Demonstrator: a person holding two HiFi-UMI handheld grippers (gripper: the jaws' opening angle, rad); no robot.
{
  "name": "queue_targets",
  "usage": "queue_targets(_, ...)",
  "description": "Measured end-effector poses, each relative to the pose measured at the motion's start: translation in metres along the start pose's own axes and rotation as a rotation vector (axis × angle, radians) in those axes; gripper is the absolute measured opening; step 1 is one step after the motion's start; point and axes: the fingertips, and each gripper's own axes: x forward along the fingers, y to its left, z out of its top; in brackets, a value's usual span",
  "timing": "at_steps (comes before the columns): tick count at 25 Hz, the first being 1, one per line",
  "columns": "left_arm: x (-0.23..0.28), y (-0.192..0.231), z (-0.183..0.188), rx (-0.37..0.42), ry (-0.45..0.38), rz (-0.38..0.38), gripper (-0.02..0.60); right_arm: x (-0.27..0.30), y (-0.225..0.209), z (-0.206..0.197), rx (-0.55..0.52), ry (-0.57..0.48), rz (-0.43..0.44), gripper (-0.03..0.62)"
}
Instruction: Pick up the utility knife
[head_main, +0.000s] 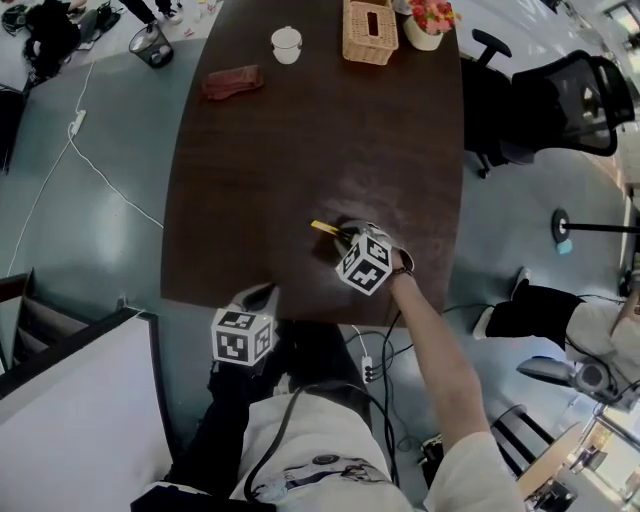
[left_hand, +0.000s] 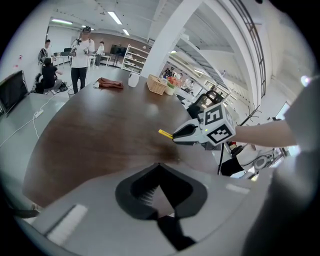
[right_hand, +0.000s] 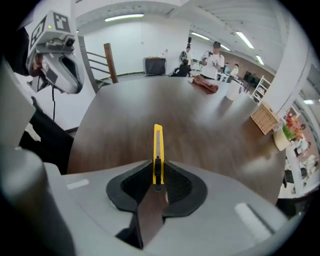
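A yellow utility knife (right_hand: 158, 145) stands between the black pads of my right gripper (right_hand: 157, 180), its tip sticking out forward over the dark wooden table (head_main: 260, 200). The pads lie against both its sides. In the head view the knife (head_main: 325, 228) shows as a short yellow bar just left of the right gripper (head_main: 345, 236), near the table's near edge. The left gripper view shows it (left_hand: 165, 133) jutting from the right gripper's white jaws (left_hand: 187, 134). My left gripper (left_hand: 159, 192) hangs at the table's near edge (head_main: 258, 298), open, with nothing between its jaws.
At the table's far end stand a wicker basket (head_main: 370, 32), a white cup (head_main: 286, 44), a reddish-brown pouch (head_main: 232, 81) and a flower pot (head_main: 428, 25). A black office chair (head_main: 560, 105) stands to the right. People stand beyond the table's far end (left_hand: 80, 55).
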Motion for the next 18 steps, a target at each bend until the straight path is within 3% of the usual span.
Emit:
queue_targets(3, 0.002, -0.003, 0.006, -0.001, -0.019, -0.012, -0.002, -0.034, -0.005, 0.016, 0.122, -0.113, -0.047, 0.066)
queue_targets(6, 0.0, -0.008, 0.018, 0.0, -0.051, -0.019, -0.002, -0.079, -0.009, 0.031, 0.313, -0.257, -0.101, 0.067)
queue_targets(11, -0.009, -0.014, 0.06, 0.055, -0.167, -0.02, -0.002, -0.149, -0.026, 0.036, 0.611, -0.473, -0.251, 0.067)
queue_targets(15, -0.033, -0.023, 0.102, 0.142, -0.3, 0.002, -0.002, -0.206, -0.034, 0.04, 0.721, -0.626, -0.415, 0.067)
queue_targets(18, -0.06, -0.035, 0.138, 0.209, -0.421, 0.009, -0.002, -0.25, -0.032, 0.047, 0.726, -0.712, -0.526, 0.067)
